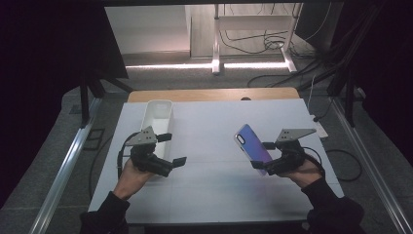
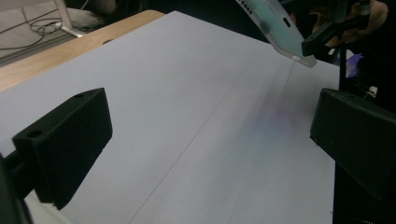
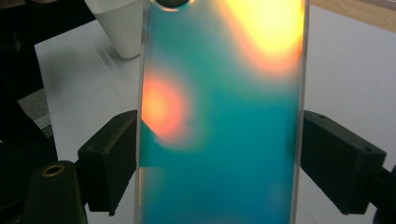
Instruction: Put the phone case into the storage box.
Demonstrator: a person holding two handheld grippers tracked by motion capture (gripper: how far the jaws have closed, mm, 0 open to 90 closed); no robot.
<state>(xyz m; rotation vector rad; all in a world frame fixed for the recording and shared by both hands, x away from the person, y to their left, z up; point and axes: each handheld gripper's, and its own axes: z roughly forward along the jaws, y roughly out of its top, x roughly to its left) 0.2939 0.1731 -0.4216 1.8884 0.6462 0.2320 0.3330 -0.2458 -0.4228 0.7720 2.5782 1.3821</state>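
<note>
Phone [image 1: 252,143], iridescent blue-purple and in a clear case, is held tilted above the right half of the bench [image 1: 214,195], clear of the surface. Going left to right: a white rectangular bin [image 1: 157,117] stands near the bench's left edge, toward the far side. Just in front of it the left hand-held gripper [image 1: 173,149] hovers with jaws spread wide and nothing between them. The right hand-held gripper [image 1: 261,155] clamps the phone by its long edges.
</note>
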